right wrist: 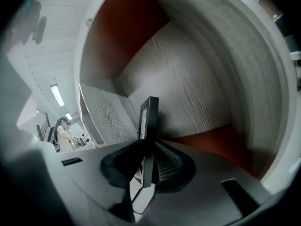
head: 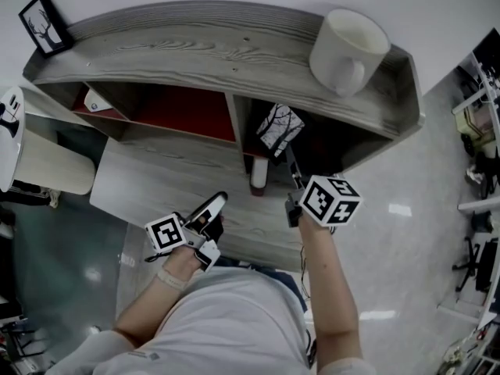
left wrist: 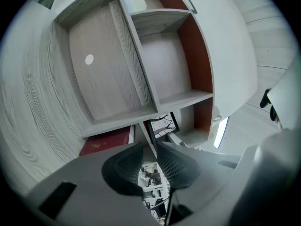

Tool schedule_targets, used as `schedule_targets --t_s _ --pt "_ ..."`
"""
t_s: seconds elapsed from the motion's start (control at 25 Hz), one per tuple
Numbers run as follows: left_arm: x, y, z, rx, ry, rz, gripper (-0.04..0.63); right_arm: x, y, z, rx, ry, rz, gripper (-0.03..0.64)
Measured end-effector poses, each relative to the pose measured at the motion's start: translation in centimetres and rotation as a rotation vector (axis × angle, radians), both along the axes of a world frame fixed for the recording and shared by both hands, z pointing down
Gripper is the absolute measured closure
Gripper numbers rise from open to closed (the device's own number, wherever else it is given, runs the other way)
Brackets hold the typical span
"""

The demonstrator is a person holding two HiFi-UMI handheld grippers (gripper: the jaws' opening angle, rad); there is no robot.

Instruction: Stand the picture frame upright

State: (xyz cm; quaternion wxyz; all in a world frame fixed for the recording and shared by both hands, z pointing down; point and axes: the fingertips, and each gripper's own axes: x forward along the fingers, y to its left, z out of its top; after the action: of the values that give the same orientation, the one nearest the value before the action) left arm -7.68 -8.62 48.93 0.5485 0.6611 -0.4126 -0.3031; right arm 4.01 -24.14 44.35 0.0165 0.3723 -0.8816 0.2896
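Observation:
My right gripper (head: 292, 180) is shut on the picture frame (head: 279, 128), a black-rimmed frame with a bare-tree print. It holds the frame inside the right-hand compartment of the grey wooden shelf unit (head: 195, 49). In the right gripper view the frame (right wrist: 148, 126) shows edge-on and roughly upright between the pads, in front of the compartment's wood-grain wall. My left gripper (head: 212, 208) hovers in front of the shelf, to the left of the frame. Its jaws stand apart with nothing between them (left wrist: 149, 161). From there the frame (left wrist: 162, 125) shows just beyond the fingertips.
A white mug (head: 348, 41) stands on the right end of the shelf top, and a second small framed picture (head: 44, 23) on its left end. A red book (left wrist: 107, 143) lies in the compartment left of the divider. A white seat (head: 48, 165) stands at far left.

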Motion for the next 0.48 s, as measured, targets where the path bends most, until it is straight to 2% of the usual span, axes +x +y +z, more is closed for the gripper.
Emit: schedule_targets --t_s 0.28,0.48 --pt "-1.0 0.7 0.2 -0.017 -0.007 -0.020 0.499 -0.6 -1.5 -0.3 0.042 0.062 -0.040 0.538" --pt "-1.4 1.0 0.2 -0.019 -0.010 -0.023 0.499 -0.9 -2.7 -0.5 0.079 0.109 -0.027 0.538"
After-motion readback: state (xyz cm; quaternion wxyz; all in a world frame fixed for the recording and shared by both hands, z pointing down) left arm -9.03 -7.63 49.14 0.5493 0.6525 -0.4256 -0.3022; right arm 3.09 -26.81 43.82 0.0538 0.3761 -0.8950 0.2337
